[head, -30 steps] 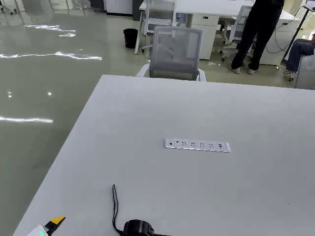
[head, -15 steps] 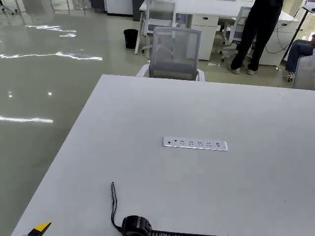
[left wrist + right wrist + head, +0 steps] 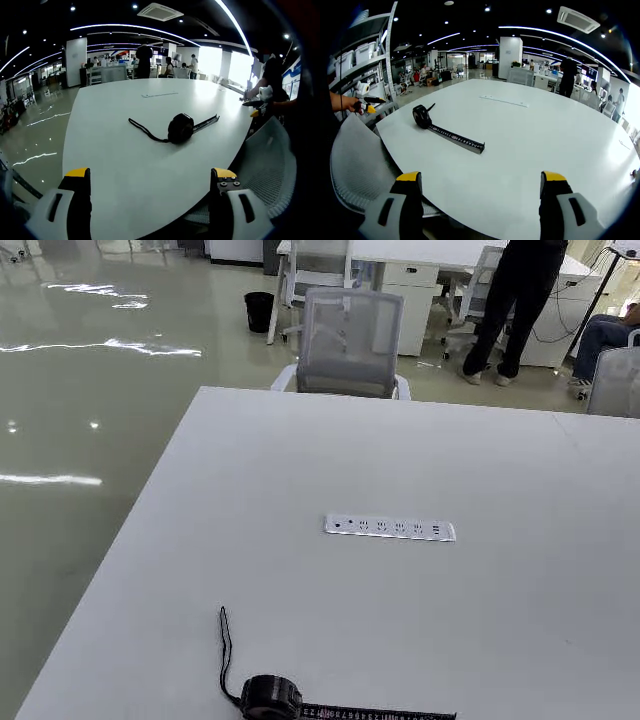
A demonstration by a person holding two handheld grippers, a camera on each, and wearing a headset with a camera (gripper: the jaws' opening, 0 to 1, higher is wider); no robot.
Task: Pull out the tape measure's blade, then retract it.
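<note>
1. Left gripper: two black fingers capped yellow, on pale grey bases with dark slots; small screws under one cap.
2. Right gripper: black fingers, yellow caps, slotted pale grey bases.

A white power strip is laid flat on the white counter, well ahead of the left tongs and of the right tongs. Beyond the counter's far edge a grey mesh chair is pushed close. Farther off, a black bin is set on the glossy floor, and a person in dark clothes is seen standing.
</note>
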